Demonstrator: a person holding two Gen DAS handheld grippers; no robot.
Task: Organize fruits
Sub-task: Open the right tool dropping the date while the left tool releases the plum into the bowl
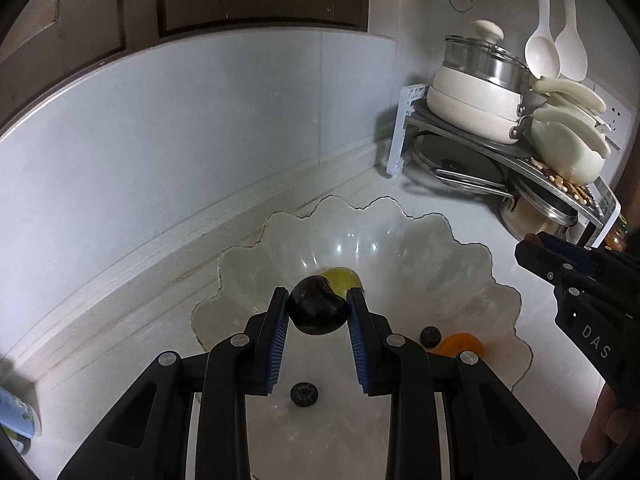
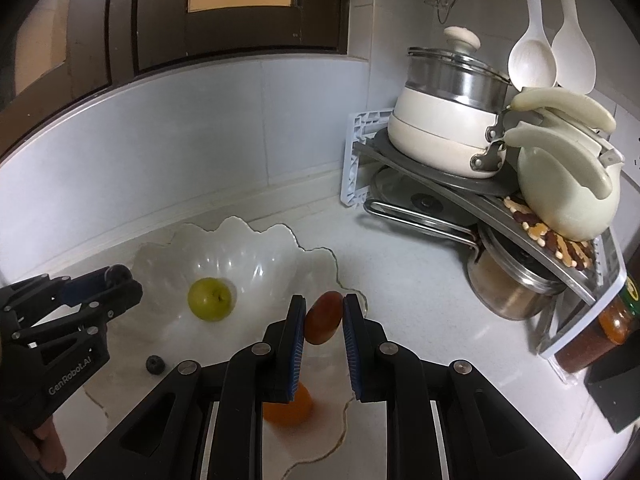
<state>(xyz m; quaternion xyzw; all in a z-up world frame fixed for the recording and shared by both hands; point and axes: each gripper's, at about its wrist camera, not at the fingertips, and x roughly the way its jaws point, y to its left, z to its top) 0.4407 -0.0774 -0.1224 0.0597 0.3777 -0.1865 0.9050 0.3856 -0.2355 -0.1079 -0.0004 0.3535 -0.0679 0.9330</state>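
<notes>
My left gripper (image 1: 318,312) is shut on a dark purple plum (image 1: 316,306), held above the white scalloped bowl (image 1: 460,256). Inside the bowl lie a green fruit (image 1: 344,280), an orange fruit (image 1: 460,345) and two dark berries (image 1: 430,337) (image 1: 305,393). In the right wrist view my right gripper (image 2: 323,318) is shut on a reddish-brown fruit (image 2: 324,316) over the bowl's (image 2: 248,248) right rim. The green fruit (image 2: 211,299), the orange fruit (image 2: 288,404) and one berry (image 2: 156,364) lie in the bowl. The left gripper (image 2: 120,280) shows at the left, the right gripper (image 1: 528,246) at the far right.
A corner rack (image 2: 460,184) with white pots (image 2: 444,136), lids and a steel pot (image 2: 508,284) stands at the back right. White spoons (image 2: 532,60) hang on the wall above it. A jar (image 2: 596,336) sits at the right edge. A tiled wall runs behind the bowl.
</notes>
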